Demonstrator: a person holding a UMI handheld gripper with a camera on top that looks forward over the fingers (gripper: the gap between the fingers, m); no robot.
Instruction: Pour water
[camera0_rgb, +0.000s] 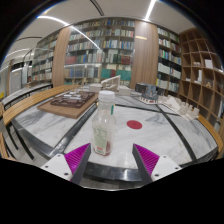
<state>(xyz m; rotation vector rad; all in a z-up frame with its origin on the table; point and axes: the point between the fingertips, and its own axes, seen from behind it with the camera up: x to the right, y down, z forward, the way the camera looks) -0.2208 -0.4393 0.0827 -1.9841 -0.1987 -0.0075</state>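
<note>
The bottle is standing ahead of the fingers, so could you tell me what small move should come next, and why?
Probably ease forward and slightly left: the bottle stands upright on the table, just beyond the left finger rather than between them. The gripper is open, with nothing held.

Tall bookshelves (105, 50) line the far wall (packed with books), under what look like ceiling strip lights (62, 22).

Gripper (110, 160) level, jaws wide apart, magenta pads (77, 156) facing inward, nothing clamped.
</note>
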